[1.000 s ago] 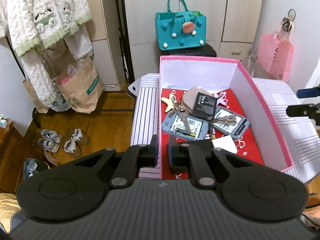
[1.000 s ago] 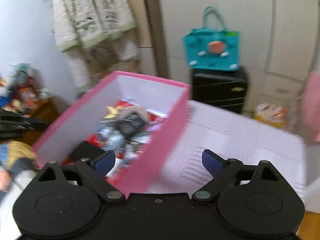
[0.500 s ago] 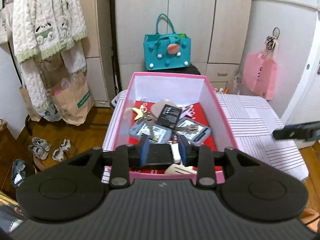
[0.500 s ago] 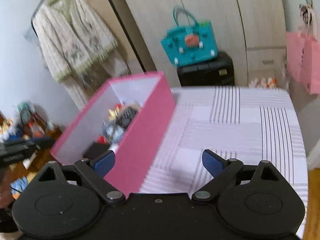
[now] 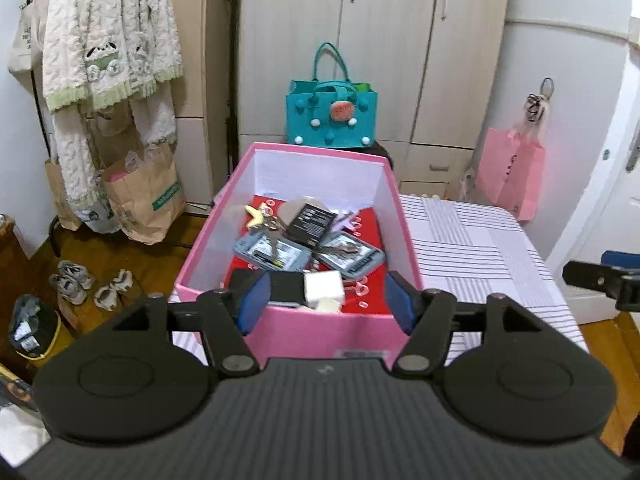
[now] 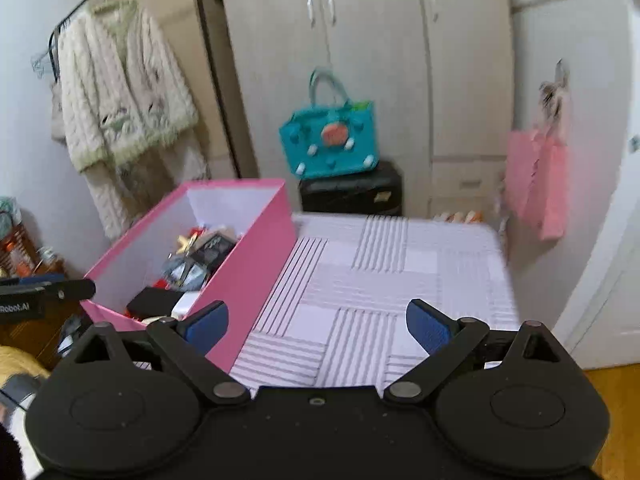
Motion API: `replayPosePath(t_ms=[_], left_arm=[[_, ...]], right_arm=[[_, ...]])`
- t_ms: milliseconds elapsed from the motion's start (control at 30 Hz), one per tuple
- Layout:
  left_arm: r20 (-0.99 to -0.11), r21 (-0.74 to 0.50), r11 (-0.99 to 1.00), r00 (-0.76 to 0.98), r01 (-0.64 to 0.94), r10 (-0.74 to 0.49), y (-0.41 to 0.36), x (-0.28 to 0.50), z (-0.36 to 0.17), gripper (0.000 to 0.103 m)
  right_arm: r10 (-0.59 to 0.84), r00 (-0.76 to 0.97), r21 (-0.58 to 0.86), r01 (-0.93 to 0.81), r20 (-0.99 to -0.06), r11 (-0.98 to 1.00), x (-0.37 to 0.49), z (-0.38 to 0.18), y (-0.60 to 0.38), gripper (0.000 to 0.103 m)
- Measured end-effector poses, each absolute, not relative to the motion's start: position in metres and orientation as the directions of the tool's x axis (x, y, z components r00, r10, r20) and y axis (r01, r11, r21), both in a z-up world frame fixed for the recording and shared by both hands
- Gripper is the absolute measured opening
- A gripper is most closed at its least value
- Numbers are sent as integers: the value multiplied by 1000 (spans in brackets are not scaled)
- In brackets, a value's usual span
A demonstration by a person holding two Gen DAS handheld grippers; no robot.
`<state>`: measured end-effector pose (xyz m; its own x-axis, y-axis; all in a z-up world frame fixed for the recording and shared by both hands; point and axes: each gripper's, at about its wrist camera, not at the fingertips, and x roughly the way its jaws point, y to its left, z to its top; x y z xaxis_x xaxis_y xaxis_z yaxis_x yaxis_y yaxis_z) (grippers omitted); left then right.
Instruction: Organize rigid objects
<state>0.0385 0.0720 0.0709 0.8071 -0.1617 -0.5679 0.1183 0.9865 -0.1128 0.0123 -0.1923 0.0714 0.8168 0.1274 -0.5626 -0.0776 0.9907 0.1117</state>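
- Left gripper (image 5: 324,300) — jaws just been opening, nothing between them, its item apparently dropped into the pink box (image 5: 320,332).
- Right gripper (image 6: 318,326) — wide open, empty over the striped bench (image 6: 400,272).

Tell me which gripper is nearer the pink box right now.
Left. The left gripper sits open at the pink box's near wall, nothing between its fingers. The right gripper is open over the striped cloth beside the box.

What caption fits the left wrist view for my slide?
Left gripper, jaws just opened and empty, faces the pink box of keys, cases and other small items on the striped table.
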Motion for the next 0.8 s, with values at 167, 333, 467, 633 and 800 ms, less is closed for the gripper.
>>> replayPosePath(t_ms=[167, 333, 467, 633, 800], left_arm=[[-552, -138, 984, 815, 116, -174, 66, 26, 70, 70], [-561, -122, 986, 812, 110, -160, 58, 17, 69, 92], [-582, -129, 987, 799, 94, -152, 54, 15, 66, 102], [-594, -77, 995, 799, 61, -95, 44, 12, 62, 103], [-603, -59, 998, 795, 38, -66, 37, 8, 62, 103]], right_arm=[[7, 810, 33, 15, -586, 999, 3, 76, -196, 98], [38, 788, 93, 24, -615, 995, -5, 75, -209, 98], [58, 791, 101, 5, -609, 995, -16, 73, -206, 98], [64, 788, 74, -24, -612, 997, -24, 69, -196, 98], [26, 793, 30, -9, -608, 1000, -27, 69, -192, 98]])
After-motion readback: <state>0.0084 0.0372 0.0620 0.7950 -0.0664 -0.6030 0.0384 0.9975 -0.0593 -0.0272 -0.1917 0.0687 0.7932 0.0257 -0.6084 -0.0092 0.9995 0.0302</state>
